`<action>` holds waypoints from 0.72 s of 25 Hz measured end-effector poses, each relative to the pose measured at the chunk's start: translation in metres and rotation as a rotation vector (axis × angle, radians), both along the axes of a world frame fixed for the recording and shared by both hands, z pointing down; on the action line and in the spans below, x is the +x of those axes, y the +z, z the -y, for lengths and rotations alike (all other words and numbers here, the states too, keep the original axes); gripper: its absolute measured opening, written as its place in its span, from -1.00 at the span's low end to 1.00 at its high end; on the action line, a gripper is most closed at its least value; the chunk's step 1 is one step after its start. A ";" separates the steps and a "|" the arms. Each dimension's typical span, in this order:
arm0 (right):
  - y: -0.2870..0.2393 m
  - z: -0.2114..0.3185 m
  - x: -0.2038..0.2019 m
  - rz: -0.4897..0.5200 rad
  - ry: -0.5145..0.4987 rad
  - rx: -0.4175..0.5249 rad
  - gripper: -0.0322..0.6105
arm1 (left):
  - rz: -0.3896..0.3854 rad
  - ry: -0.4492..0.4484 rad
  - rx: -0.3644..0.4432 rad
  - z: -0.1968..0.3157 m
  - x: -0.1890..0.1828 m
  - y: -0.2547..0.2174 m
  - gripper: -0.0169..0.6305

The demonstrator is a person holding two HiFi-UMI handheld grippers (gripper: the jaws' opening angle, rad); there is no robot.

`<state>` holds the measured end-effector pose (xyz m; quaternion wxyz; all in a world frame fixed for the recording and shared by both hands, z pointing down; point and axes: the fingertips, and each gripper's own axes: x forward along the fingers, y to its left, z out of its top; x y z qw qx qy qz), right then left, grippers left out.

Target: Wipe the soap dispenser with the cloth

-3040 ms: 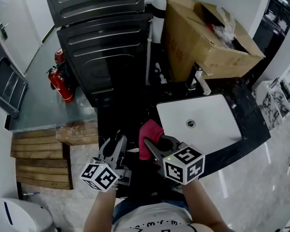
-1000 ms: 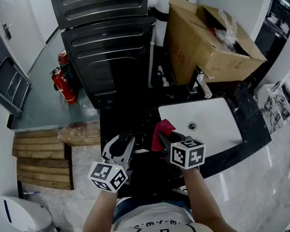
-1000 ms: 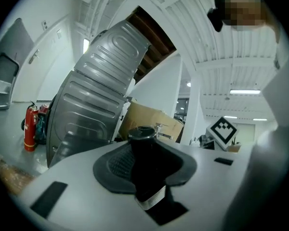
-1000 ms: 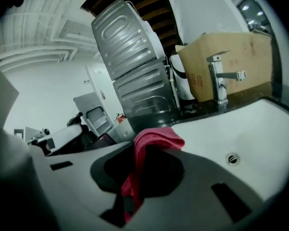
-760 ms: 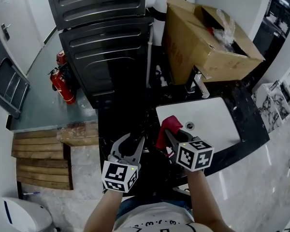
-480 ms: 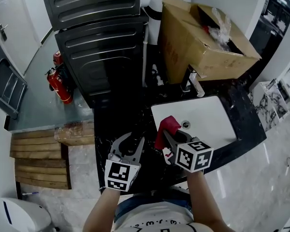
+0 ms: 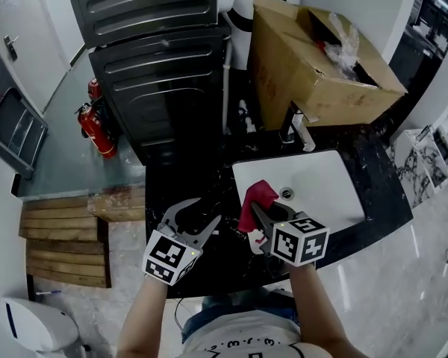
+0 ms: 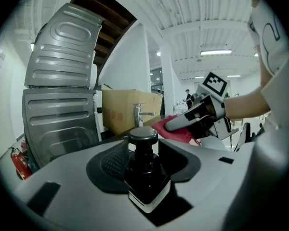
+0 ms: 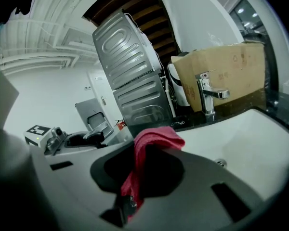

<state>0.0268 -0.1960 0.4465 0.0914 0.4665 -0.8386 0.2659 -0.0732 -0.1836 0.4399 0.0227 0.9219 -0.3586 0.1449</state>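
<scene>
Left tongs (image 7: 197, 215) opening round dispenser (image 8: 143, 170), lost in head view | right tongs (image 7: 250, 216) clench cloth (image 9: 151, 138)

1. The cloth (image 7: 258, 197) is showing a pinkish red.
2. The soap dispenser (image 8: 143, 170) is showing black, with a white base.
3. The sink (image 7: 328, 200) is gleaming white within a black counter (image 7: 384, 174).
4. The cardboard box (image 7: 299, 73) is showing plain brown.
5. The fire extinguisher (image 7: 97, 129) is showing red.
6. The right gripper (image 7: 255, 212) is showing grey jaws and black-and-white square markers on its cube.
7. The ribbed panels (image 7: 164, 73) are showing dark grey.
</scene>
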 end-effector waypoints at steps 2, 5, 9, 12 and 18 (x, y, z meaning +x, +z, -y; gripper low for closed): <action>0.000 0.000 0.000 -0.003 -0.012 -0.001 -0.74 | 0.018 -0.010 0.010 0.002 0.000 -0.001 -0.43; -0.003 -0.001 0.003 -0.011 -0.029 0.001 -0.74 | -0.020 -0.034 -0.030 0.003 -0.002 0.000 -0.59; -0.008 0.000 0.006 -0.017 -0.049 0.009 -0.74 | -0.349 -0.143 -0.162 0.013 -0.022 -0.011 -0.60; -0.013 0.001 0.007 -0.018 -0.067 0.022 -0.74 | -0.703 -0.233 -0.277 0.021 -0.043 -0.026 -0.61; -0.023 0.003 0.001 -0.007 -0.110 0.057 -0.74 | -1.263 -0.289 -0.459 0.028 -0.063 -0.043 -0.61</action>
